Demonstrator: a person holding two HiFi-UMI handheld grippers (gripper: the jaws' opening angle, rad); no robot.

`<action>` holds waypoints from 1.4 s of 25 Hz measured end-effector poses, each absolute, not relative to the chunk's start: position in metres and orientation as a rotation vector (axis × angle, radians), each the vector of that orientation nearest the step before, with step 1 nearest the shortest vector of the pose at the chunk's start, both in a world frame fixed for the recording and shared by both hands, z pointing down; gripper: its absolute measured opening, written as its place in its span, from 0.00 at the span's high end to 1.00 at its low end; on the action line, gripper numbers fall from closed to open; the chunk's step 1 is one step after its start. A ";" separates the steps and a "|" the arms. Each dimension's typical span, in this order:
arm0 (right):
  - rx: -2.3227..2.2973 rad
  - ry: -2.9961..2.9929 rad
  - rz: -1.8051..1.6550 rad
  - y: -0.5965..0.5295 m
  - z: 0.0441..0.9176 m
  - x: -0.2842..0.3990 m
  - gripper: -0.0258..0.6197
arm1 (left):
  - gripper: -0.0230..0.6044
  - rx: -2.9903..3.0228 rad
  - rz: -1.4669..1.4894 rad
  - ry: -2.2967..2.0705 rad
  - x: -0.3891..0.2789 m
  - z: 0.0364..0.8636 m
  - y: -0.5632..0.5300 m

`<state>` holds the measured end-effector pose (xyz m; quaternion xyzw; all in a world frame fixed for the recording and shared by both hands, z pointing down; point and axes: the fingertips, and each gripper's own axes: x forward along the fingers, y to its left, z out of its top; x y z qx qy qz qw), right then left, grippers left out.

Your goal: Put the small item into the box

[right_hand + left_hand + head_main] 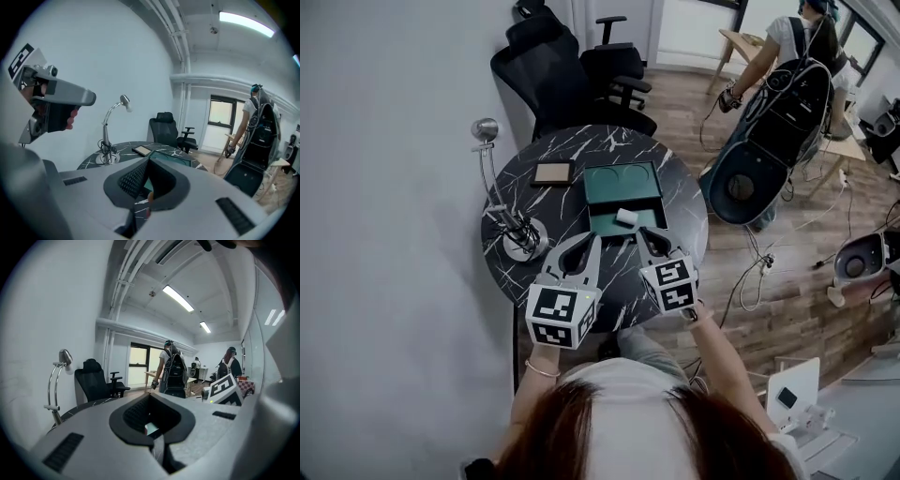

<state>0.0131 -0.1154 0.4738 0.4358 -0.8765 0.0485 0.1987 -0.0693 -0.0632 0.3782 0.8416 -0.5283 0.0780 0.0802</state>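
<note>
On the left of the round table (581, 150) stands a desk lamp (523, 239), well apart from the work, so it is in nobody's way. Next, the left gripper (591, 239) hangs over the near edge with its jaws brought together and nothing between them; I judge it is only waiting. In the middle the green box (609, 220) lies open, which leaves its inside free to reach from above. The small white item (626, 217) appears to lie inside the near half (so the placing looks done). Just beside this half is the right gripper (647, 234), jaws also pressed together and empty, as far as its own view shows.
</note>
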 end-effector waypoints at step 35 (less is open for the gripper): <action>1.498 -2.583 -0.060 -0.034 0.369 0.027 0.92 | 0.95 2.577 0.185 -1.586 -0.068 0.356 -0.015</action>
